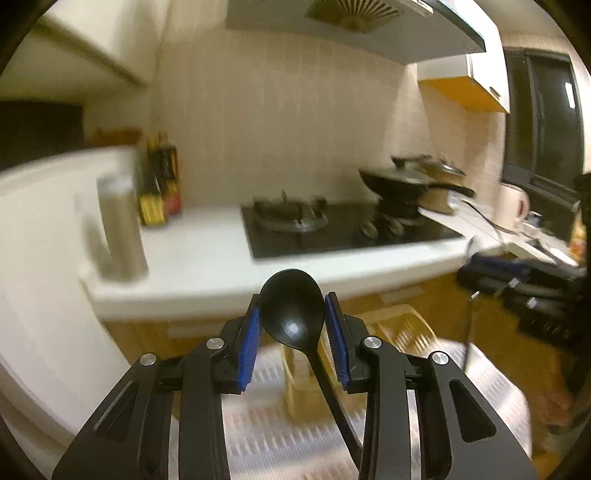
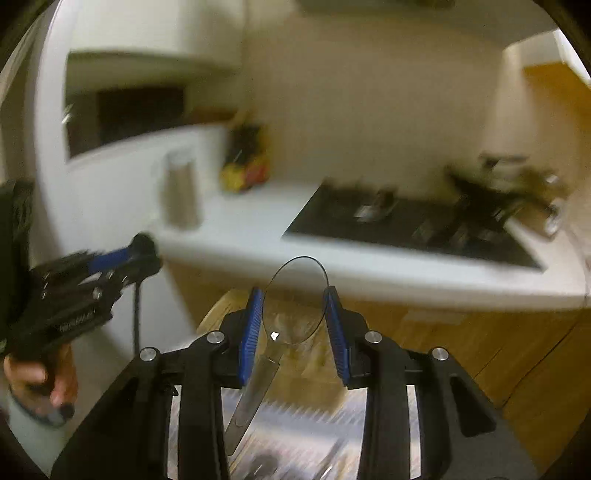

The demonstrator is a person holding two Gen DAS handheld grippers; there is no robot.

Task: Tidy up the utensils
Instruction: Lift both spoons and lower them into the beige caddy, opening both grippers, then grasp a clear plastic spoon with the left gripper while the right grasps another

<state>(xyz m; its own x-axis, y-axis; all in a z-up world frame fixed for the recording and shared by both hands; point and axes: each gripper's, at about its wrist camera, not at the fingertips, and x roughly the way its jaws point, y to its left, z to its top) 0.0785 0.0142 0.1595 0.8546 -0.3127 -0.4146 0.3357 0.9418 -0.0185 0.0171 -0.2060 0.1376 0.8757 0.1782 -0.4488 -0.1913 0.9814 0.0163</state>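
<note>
Steel canister, sauce bottles, lidded wok on black hob.

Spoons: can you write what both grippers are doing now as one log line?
left gripper: shut on black spoon | right gripper: shut on clear spoon | both above counter

Home kitchen — white bench carrying a black gas hob with a lidded wok on one burner. Range hood overhead, pale tiled wall behind, sauce bottles and a steel canister — wood-fronted cabinets.
</note>
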